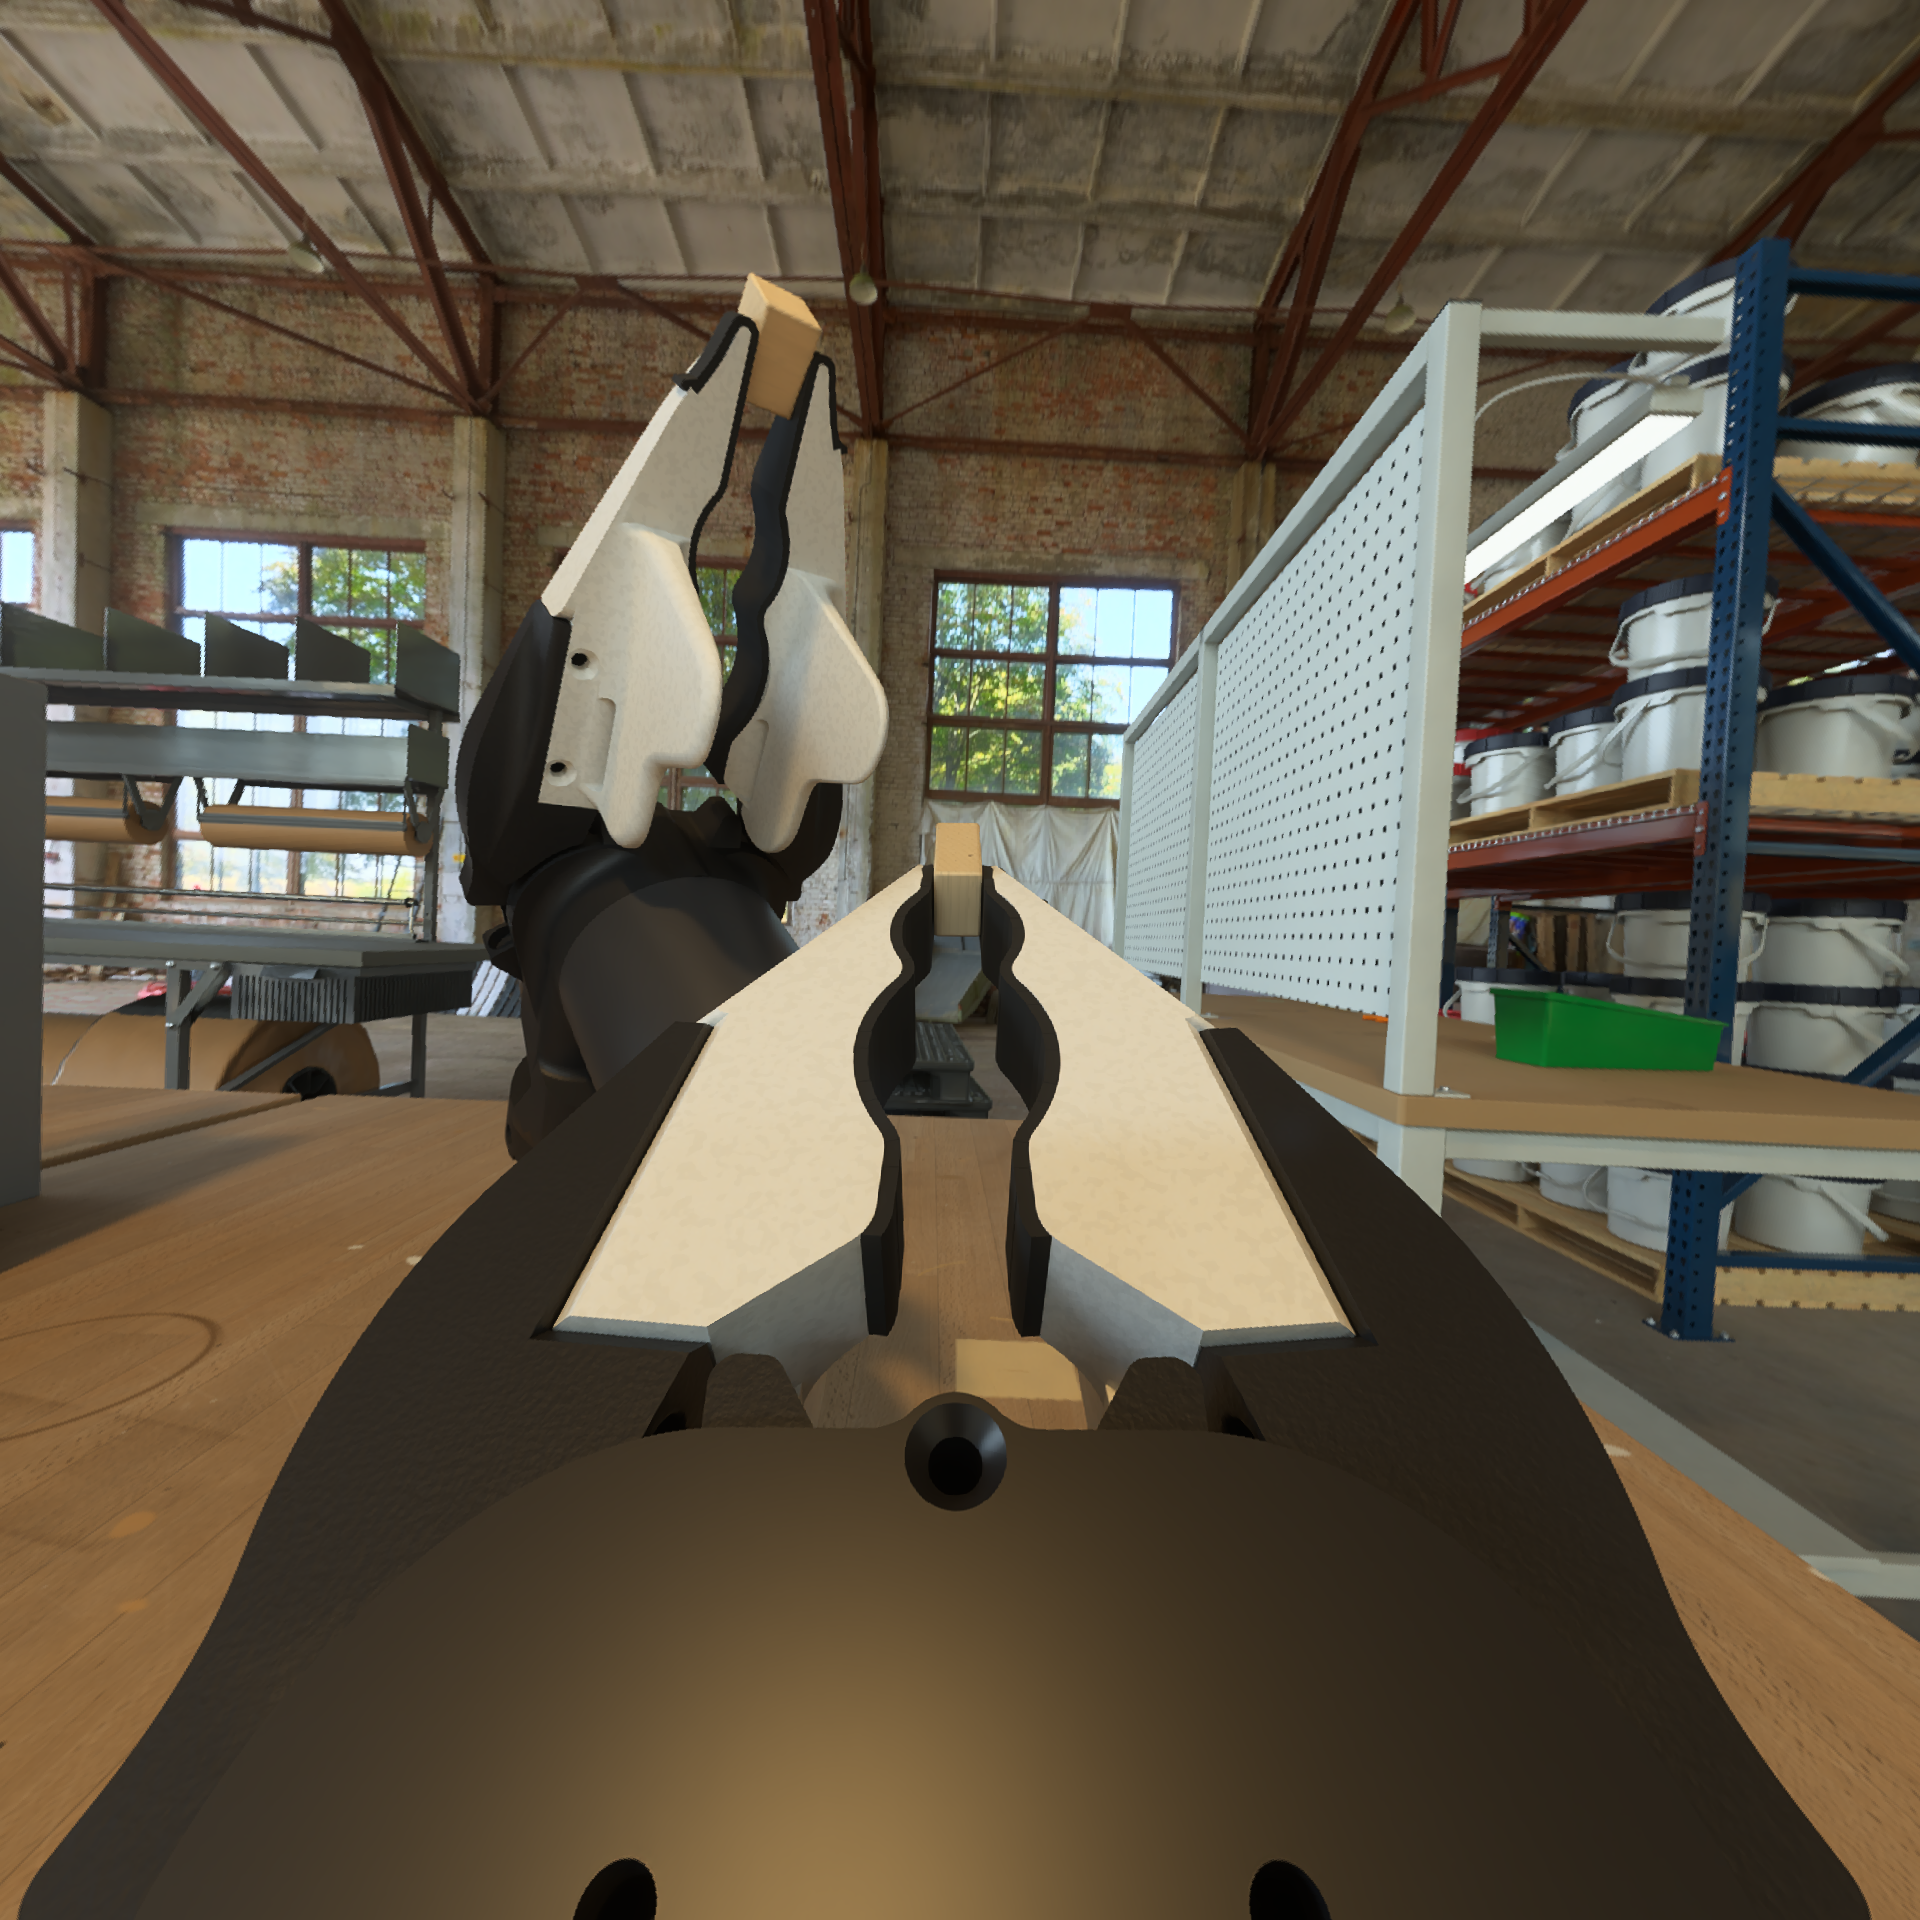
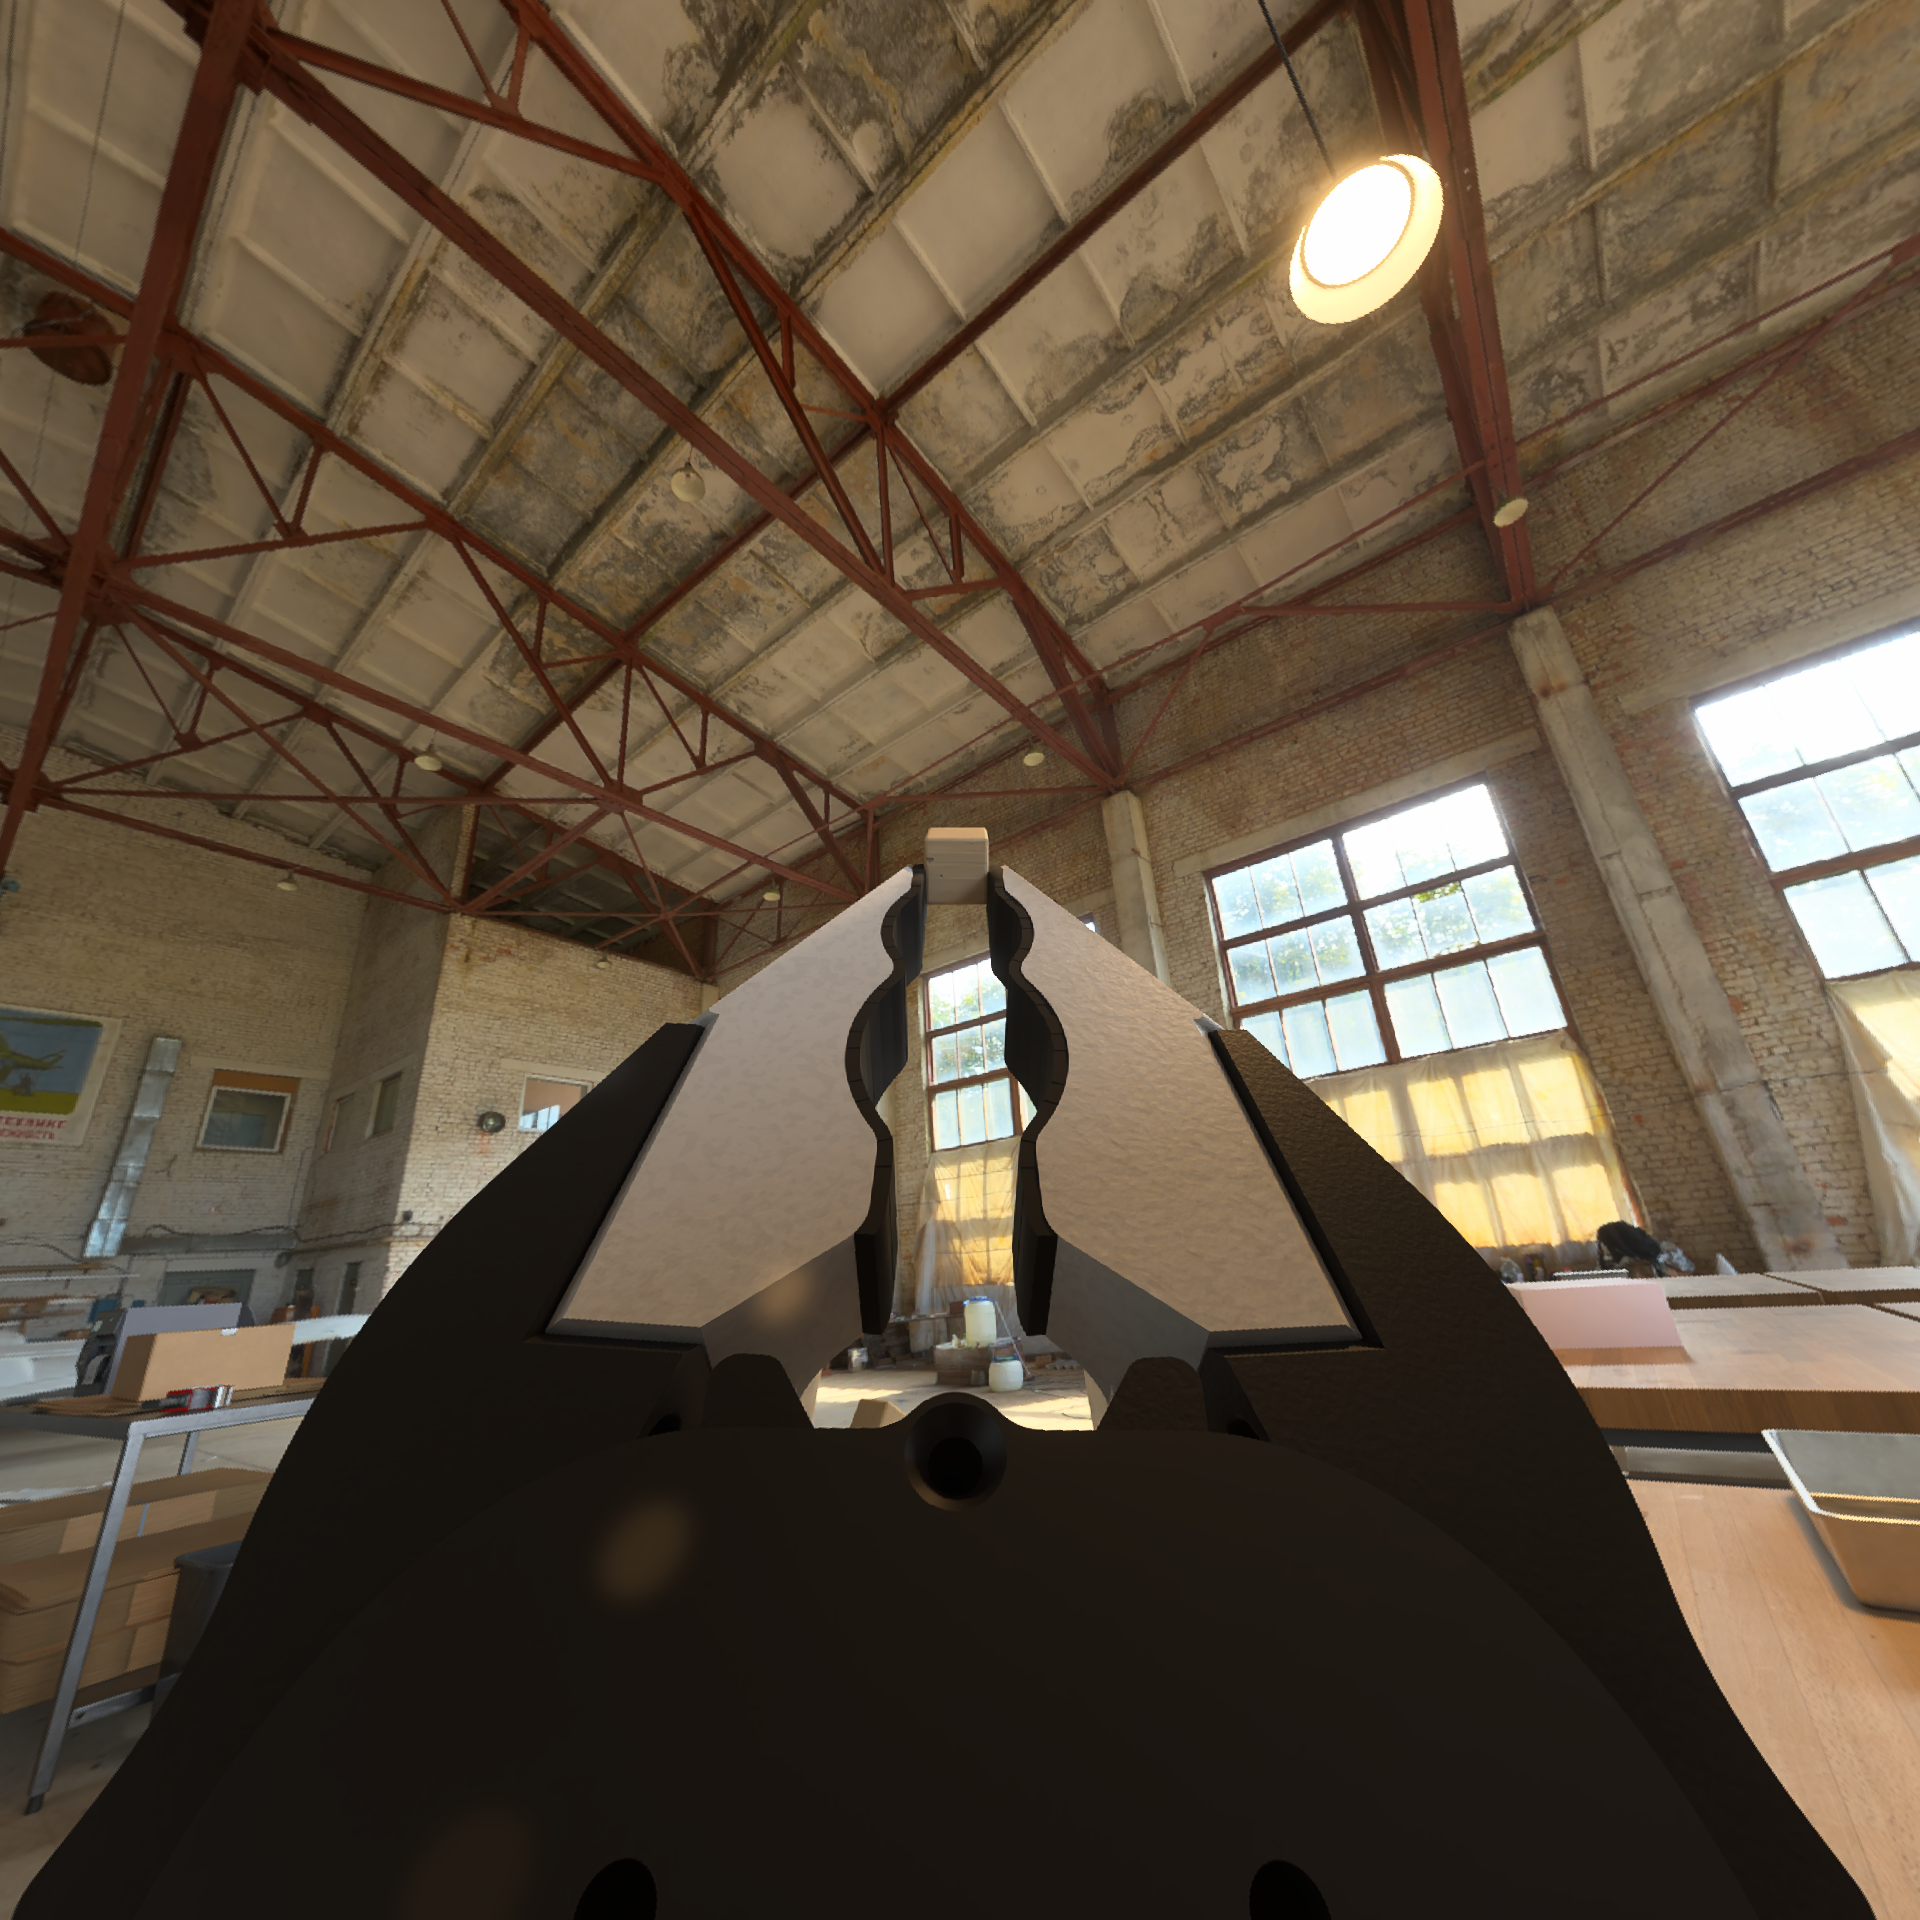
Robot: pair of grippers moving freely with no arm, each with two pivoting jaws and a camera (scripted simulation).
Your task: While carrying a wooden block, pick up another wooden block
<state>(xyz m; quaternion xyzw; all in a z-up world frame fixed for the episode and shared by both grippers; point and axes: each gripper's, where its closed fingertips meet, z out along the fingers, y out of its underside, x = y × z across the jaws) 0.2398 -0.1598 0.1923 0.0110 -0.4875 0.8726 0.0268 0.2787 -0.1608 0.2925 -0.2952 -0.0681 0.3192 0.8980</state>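
My left gripper [image 1: 958,902] is level above the wooden table [image 1: 229,1257] and shut on a small light wooden block [image 1: 957,868] held at its fingertips. My right gripper [image 1: 777,387] shows in the left wrist view ahead and to the left, tilted upward, shut on a second wooden block [image 1: 781,343]. In the right wrist view the right gripper [image 2: 957,891] points up toward the ceiling with its block [image 2: 957,860] pinched at its tips. Another piece of light wood [image 1: 1003,1369] lies on the table below my left gripper's base.
A white pegboard panel [image 1: 1309,790] stands at the right with a green bin [image 1: 1600,1029] behind it on a bench. Shelves with white buckets [image 1: 1662,727] are farther right. A metal tray [image 2: 1860,1527] sits on the table at the right of the right wrist view.
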